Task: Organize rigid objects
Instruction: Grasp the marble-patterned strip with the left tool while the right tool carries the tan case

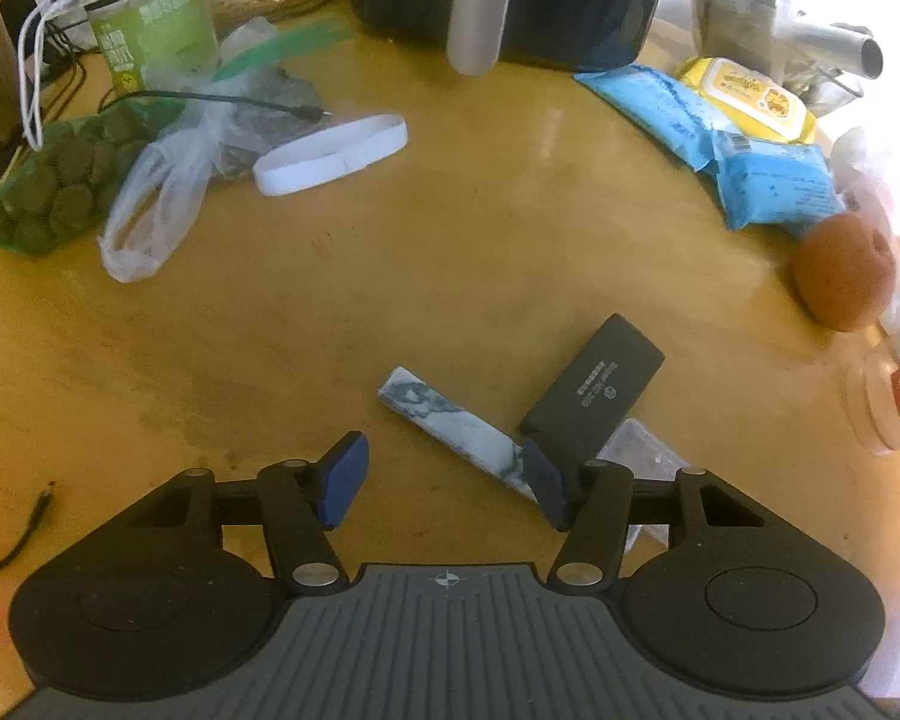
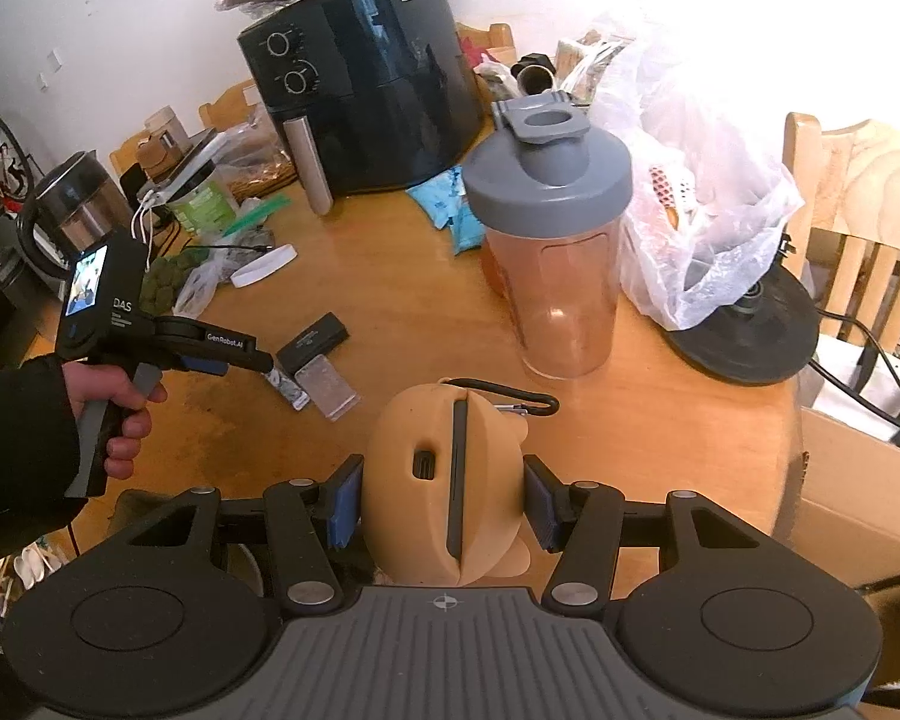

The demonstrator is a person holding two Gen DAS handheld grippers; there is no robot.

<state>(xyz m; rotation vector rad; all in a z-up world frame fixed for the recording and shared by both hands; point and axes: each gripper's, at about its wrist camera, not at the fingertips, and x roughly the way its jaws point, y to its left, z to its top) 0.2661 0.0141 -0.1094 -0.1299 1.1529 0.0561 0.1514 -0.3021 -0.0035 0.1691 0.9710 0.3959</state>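
Left wrist view: left gripper (image 1: 444,480) spread wide, gripping nothing, above wooden table (image 1: 450,252).
Marble bar (image 1: 450,420): flat on table, touching black box (image 1: 594,390), near end behind right pad.
Right gripper (image 2: 444,504): pads at the flanks of tan case (image 2: 444,480); left pad touching, contact on right unclear.
Shaker bottle (image 2: 549,258): upright, beyond case.

Glossy wooden table (image 1: 450,228), matt black case (image 1: 594,387)
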